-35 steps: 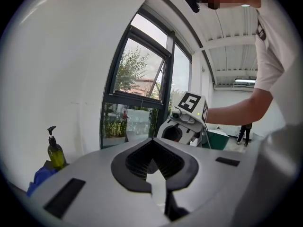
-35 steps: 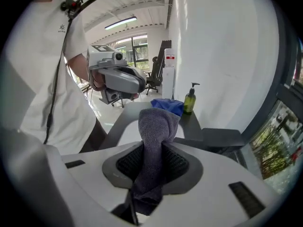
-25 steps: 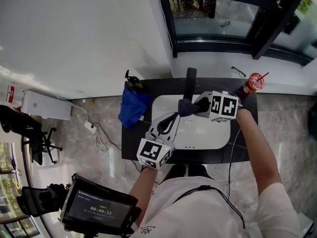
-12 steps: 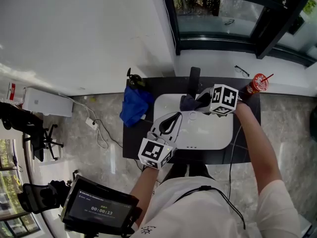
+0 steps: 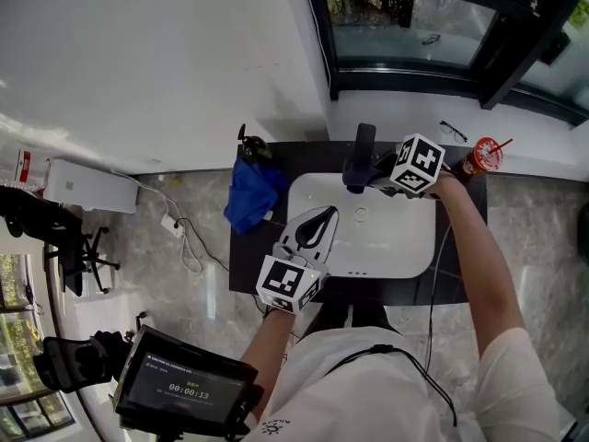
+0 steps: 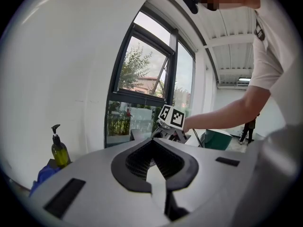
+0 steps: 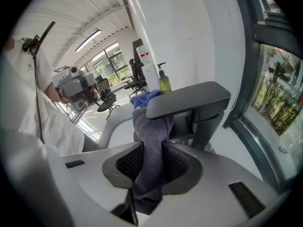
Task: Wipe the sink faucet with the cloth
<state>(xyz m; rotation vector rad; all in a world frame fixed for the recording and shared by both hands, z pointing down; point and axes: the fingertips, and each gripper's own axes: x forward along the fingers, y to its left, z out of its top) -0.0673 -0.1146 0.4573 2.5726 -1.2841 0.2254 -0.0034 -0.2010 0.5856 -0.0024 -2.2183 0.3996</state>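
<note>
I pinch the cloth (image 7: pixel 151 126) in my right gripper (image 7: pixel 151 150), its bunched end ahead so it rubs the faucet (image 7: pixel 189 100) spout just beyond.

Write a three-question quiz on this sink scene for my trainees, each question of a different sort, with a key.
1. Multiple choice: the grey cloth is clamped in the jaws of: A the left gripper; B the right gripper; C neither.
2. True or false: the left gripper touches the faucet.
3. Short answer: what stands by the far right corner of the dark counter?
Key: 1 B. 2 False; it is over the sink, apart from the faucet. 3 A cup with a red straw.
</note>
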